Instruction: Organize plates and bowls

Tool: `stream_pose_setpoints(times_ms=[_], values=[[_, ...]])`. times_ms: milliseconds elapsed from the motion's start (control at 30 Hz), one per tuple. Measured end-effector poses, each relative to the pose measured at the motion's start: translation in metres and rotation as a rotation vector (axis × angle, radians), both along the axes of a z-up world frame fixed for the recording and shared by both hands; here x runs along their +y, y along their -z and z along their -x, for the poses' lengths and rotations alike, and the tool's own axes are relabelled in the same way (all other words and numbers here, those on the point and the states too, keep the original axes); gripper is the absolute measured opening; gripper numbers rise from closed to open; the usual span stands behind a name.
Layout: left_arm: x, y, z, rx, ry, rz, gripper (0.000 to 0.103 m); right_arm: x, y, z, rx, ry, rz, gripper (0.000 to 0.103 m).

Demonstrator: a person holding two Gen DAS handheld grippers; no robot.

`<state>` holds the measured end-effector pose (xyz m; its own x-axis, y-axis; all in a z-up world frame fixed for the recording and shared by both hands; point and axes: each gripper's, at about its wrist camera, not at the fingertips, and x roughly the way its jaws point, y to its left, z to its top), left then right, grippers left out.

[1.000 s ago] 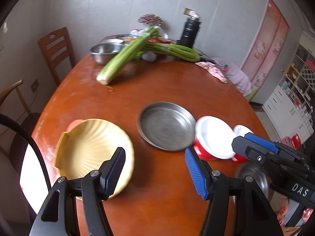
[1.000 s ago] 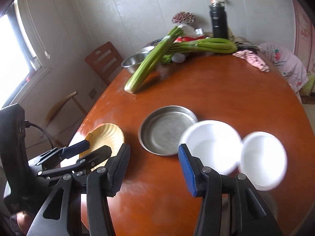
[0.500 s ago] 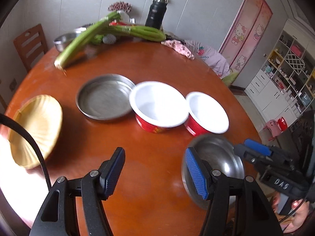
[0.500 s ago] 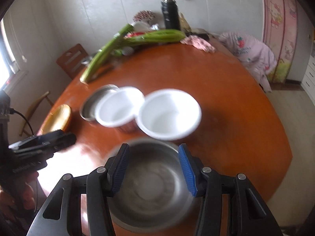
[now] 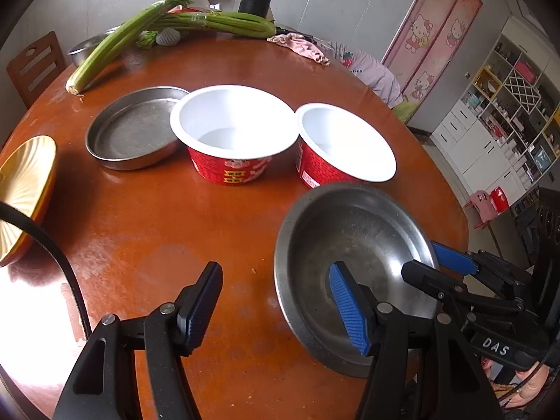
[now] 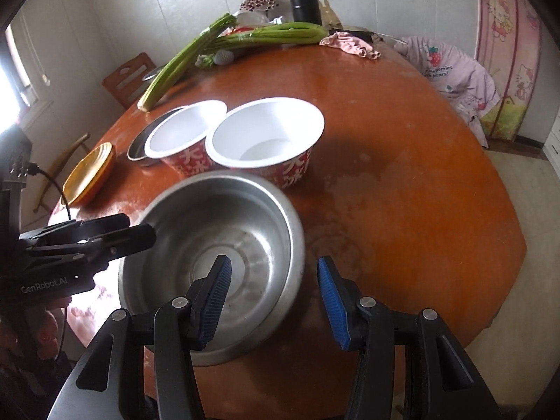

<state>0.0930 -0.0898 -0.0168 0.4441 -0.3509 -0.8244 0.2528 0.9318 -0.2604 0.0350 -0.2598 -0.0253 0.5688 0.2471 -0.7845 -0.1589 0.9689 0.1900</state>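
The counter looked like polished reddish-brown wood, glossy, with pale scuffed patches toward 6 o'clock in the left wrist view. The steel bowl at 7 o'clock in the right wrist view was brushed metal, dull and faintly scratched inside. At 10 o'clock in the left wrist view, the shallow pan was matt grey metal with a worn floor. Both red bowls had smooth, glossy white insides and printed red walls, seemingly plastic. The yellow plate was ribbed and shiny. The left gripper had black matt plastic arms and blue ridged rubbery pads. A pink cloth lay crumpled at 12 o'clock.
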Motion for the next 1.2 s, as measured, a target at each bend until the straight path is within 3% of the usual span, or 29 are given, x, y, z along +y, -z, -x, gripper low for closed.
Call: stream_pose_setpoints(times_ms=[233, 333, 1200], values=[[-0.014, 0.006, -0.003, 0.014, 0.041, 0.029, 0.062, 0.006, 0.001, 0.005, -0.025, -0.036, 0.001, 0.053], [-0.017, 0.010, -0.005, 0.027, 0.066, 0.061, 0.051, 0.008, 0.000, 0.006, -0.030, -0.045, 0.014, 0.053], [0.028, 0.009, 0.018, 0.015, -0.032, 0.034, 0.051, 0.063, -0.002, 0.012, -0.029, -0.174, 0.067, 0.053]])
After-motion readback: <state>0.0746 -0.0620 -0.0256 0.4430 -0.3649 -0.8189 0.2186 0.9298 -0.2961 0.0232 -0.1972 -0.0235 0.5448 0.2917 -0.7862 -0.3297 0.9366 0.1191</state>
